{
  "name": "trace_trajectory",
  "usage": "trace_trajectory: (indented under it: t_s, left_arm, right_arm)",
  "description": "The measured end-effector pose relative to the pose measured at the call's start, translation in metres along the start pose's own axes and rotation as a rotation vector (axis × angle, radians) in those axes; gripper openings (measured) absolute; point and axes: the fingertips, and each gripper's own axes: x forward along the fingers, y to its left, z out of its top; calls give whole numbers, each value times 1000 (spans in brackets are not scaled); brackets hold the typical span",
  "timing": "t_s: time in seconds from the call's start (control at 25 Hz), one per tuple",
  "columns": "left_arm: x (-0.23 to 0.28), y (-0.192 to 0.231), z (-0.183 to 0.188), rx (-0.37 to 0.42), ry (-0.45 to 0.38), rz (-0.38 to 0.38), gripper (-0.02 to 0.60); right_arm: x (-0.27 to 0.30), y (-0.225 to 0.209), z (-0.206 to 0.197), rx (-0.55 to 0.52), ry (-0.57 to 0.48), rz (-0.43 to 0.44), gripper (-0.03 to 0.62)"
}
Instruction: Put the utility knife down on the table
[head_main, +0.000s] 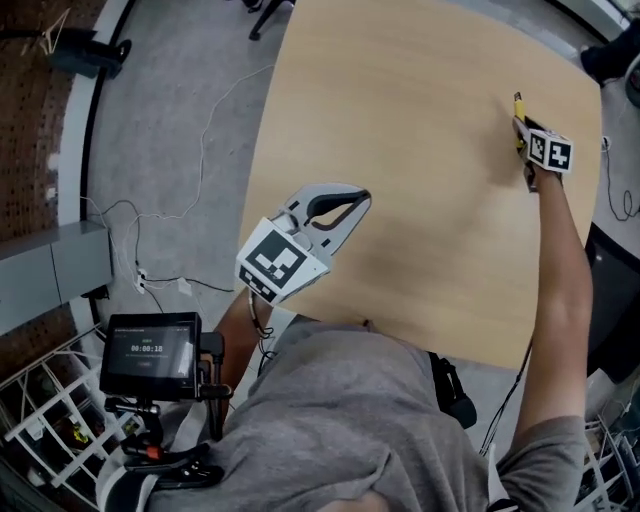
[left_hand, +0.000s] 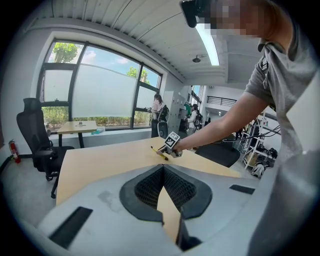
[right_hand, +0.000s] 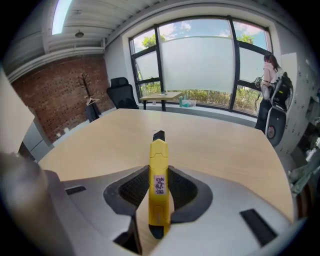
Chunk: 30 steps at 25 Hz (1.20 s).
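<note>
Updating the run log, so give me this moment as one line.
right gripper: shut on utility knife, over table | left gripper: shut, empty | knife: not released

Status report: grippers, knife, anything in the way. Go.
Left gripper shut, empty. Right gripper shut on utility knife, over table, not released. Nothing on the table in the way.

Black office chair (left_hand: 36, 137), timer screen (head_main: 150, 355), brick wall (right_hand: 55, 95)

In the head view the right gripper (head_main: 523, 138) hid most of the yellow plastic utility knife (head_main: 518, 104), only its tip showing. The print on the small pale label (right_hand: 159, 184) on the knife's body was too small to read.
</note>
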Motion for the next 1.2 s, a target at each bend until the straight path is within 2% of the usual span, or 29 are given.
trace_trajectory:
  t_s: [0.32, 0.48, 0.92, 1.04, 1.2]
  left_arm:
    - [0, -1, -3, -12, 9, -7, 4]
    - [0, -2, -6, -16, 13, -11, 4]
    - [2, -6, -8, -17, 18, -22, 5]
    - [4, -7, -8, -14, 15, -26, 3]
    - [4, -9, -12, -11, 16, -31, 4]
  right_arm:
    - [14, 2, -7, -65, 30, -1, 117]
    - [18, 7, -12, -139, 67, -11, 117]
    - [25, 33, -32, -512, 199, -6, 117]
    - [24, 33, -40, -629, 242, -28, 117]
    - [21, 40, -46, -740, 232, -59, 118]
